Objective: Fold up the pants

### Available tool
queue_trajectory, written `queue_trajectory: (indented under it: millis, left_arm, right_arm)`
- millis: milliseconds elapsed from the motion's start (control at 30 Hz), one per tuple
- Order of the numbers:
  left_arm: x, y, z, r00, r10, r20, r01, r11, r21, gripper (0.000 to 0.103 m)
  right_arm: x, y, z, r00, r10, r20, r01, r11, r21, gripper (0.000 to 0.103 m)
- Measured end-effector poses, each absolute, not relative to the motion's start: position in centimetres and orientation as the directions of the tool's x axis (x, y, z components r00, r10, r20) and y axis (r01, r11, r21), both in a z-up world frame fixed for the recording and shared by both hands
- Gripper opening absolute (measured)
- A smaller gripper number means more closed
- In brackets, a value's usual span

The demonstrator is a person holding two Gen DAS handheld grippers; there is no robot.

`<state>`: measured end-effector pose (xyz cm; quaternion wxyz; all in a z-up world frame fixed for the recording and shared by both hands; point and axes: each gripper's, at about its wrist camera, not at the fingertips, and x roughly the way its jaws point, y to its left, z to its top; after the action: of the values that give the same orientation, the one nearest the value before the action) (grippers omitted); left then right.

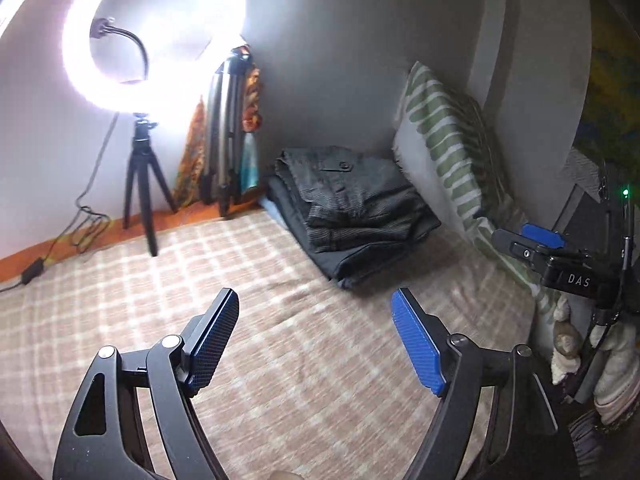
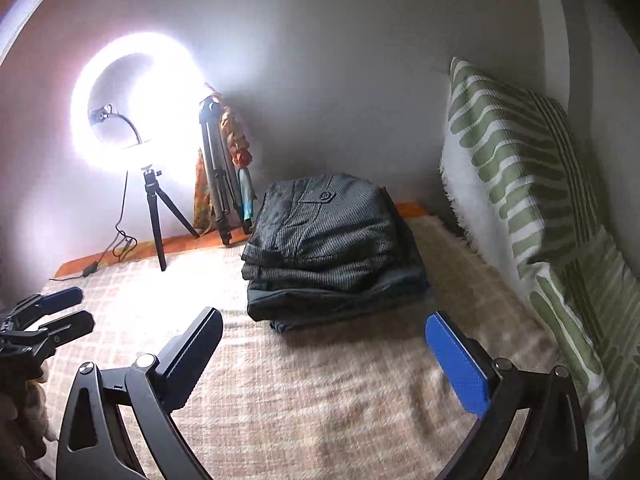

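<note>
**Pants folded, both grippers empty**

The dark grey woven pants (image 2: 332,240) lie folded in a thick square on a small stack, on the soft beige checked blanket (image 2: 320,400), near the green striped pillow (image 2: 520,168). The left gripper (image 1: 316,340) and right gripper (image 2: 332,364) hang spread wide, holding nothing. The folding looks finished; next probably comes a new pair.

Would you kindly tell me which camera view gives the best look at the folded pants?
The right wrist view: the folded pants sit near centre, larger, with the pocket button and the stacked layers clear. The left wrist view shows the same pile smaller, farther off and at more of an angle.
</note>
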<state>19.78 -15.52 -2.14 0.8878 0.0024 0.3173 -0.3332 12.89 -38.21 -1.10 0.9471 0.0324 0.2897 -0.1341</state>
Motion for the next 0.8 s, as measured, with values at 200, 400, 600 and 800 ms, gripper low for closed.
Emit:
queue_trajectory:
  millis: [200, 400, 600, 800]
  left_arm:
    - [18.6, -14.7, -2.5, 0.603, -0.559, -0.569, 0.574, 0.800, -0.177, 0.081]
    - [17.7, -14.3, -2.7, 0.613, -0.563, -0.554, 0.572, 0.800, -0.180, 0.084]
    - [17.7, -14.6, -3.0, 0.608, -0.554, -0.569, 0.570, 0.803, -0.172, 0.086]
    - [17.8, -14.0, -2.9, 0.617, -0.547, -0.565, 0.551, 0.814, -0.185, 0.096]
  right_arm:
    - [12.0, -36.3, -2.0, 0.799, -0.253, -0.546, 0.286, 0.958, -0.025, 0.103]
    - [11.7, -36.0, -2.3, 0.810, -0.243, -0.534, 0.290, 0.957, 0.005, 0.103]
    - [12.0, -35.8, -2.2, 0.819, -0.248, -0.517, 0.294, 0.956, 0.007, 0.103]
    - [12.1, -35.2, -2.5, 0.819, -0.261, -0.511, 0.289, 0.957, -0.025, 0.103]
